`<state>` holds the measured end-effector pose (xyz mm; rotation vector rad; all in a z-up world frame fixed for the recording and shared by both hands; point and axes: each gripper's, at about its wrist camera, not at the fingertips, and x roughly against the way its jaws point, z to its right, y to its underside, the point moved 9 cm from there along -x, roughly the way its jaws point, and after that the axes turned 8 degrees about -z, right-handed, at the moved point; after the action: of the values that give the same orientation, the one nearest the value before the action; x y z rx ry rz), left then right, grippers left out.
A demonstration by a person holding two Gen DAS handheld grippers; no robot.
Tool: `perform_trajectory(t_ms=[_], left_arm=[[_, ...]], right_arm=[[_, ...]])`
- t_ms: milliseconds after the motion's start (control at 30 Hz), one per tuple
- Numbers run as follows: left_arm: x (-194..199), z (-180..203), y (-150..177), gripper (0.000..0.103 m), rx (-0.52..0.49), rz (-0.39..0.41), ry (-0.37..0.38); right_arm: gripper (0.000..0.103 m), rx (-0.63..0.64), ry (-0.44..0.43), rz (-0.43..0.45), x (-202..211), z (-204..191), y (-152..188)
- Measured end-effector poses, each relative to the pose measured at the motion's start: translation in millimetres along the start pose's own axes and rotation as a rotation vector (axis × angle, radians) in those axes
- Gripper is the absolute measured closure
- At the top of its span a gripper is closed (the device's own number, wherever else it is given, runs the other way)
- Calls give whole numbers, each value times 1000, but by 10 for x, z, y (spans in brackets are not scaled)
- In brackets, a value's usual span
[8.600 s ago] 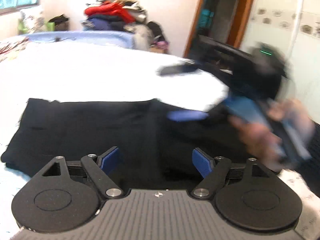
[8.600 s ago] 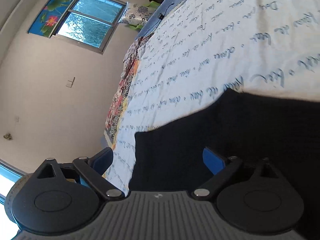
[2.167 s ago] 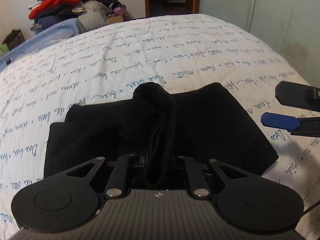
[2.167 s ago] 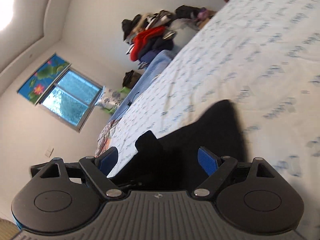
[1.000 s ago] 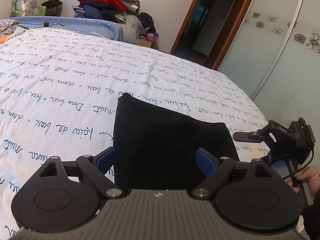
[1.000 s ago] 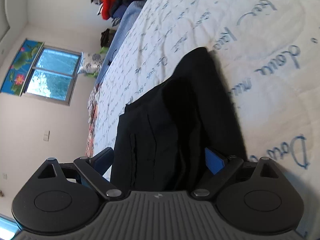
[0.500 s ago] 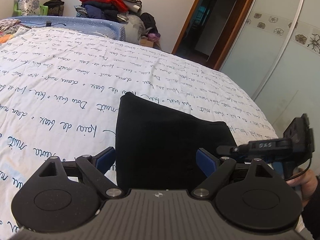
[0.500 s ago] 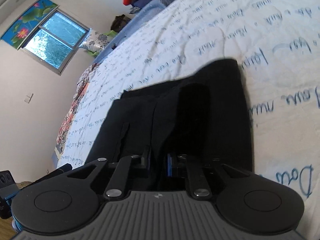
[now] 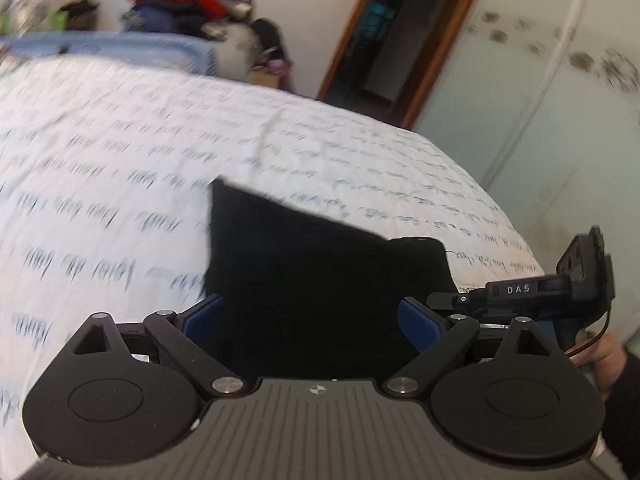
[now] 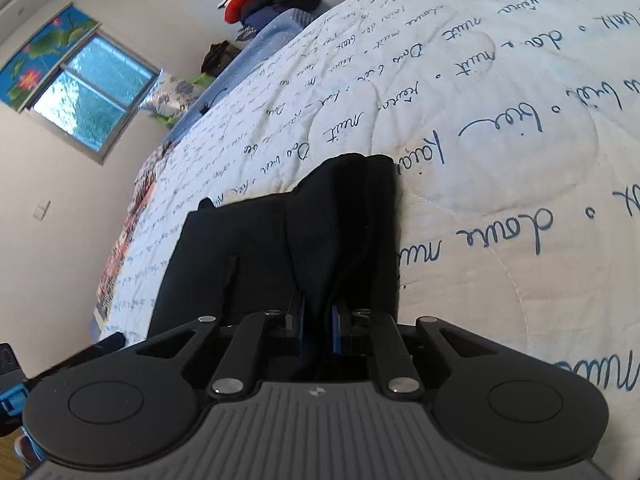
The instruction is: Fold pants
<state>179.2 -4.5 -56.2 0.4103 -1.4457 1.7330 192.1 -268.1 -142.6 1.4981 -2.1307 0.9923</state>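
Observation:
Black pants (image 9: 304, 272) lie folded into a compact block on the white bedspread (image 9: 120, 168). My left gripper (image 9: 312, 322) is open, its blue pads either side of the near edge of the pants, holding nothing. My right gripper (image 10: 318, 330) is shut on a raised fold of the pants (image 10: 344, 232) at their right edge. It also shows in the left wrist view (image 9: 516, 292) at the right side of the block.
The bedspread (image 10: 500, 120) with blue script spreads around the pants. A pile of clothes (image 9: 188, 0) sits beyond the far end of the bed. A doorway (image 9: 380, 36) and a wardrobe (image 9: 540, 100) stand at the right. A window (image 10: 88, 96) is on the left wall.
My right gripper closed on the right-hand fold of the pants about half a second ago and still holds it. My left gripper stayed open and shifted slightly; its view is blurred by motion.

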Motion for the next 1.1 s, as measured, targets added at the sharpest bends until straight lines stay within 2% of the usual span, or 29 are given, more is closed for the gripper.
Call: perform_trajectory(t_ms=[67,167,300,367,433,500,533,600,633,700,733,833,900,967,1000,1067,1100], left_arm=[[-93,103,-77,9,-70,22,0],[-273,168,-111,10,-139,11,-61],[-374,170,-44,9,-127,-28,-49],[-414,182,-42,9,-149,-35,-59],[-508,196,-46,9,-165,-47,-51],[-657,143,-22,9,-140,-92,-60],[-735,113,8,9,-116,-119,-52],[-867,55,76,9,-73,-158,-21],[-909,34,98,8,-64,-160,-14],[-953,47,119,4,-82,-139,-12],[-973,65,131,1,-93,-131,-20],[-969,121,140,4,-136,-126,-59],[-828,135,111,12,-116,-130,-80],[-576,180,110,10,-103,-94,-34],[-449,200,129,9,-104,-70,-14],[-314,230,203,7,-118,-55,-7],[-306,252,255,7,-133,-66,1]], right_arm=[[86,-9,-4,1,47,-40,2],[85,-99,-42,5,191,-10,-22],[84,-119,-23,143,466,-121,-152],[82,-97,-86,159,450,-306,-229],[68,-93,-158,149,313,-491,-337],[31,-83,-192,135,104,-586,-456],[28,-87,-176,129,-13,-557,-508],[30,-118,-104,101,-271,-361,-568],[32,-162,-109,86,-371,-233,-553],[37,-214,-185,136,-342,-115,-528],[39,-202,-179,133,-340,-113,-512],[40,-149,-142,145,-324,-180,-490],[37,-187,-140,159,-183,-262,-458],[33,-130,-177,177,39,-482,-354],[27,-99,-215,181,144,-606,-253],[19,-68,-276,155,236,-772,-2],[19,-57,-281,132,233,-799,121]])
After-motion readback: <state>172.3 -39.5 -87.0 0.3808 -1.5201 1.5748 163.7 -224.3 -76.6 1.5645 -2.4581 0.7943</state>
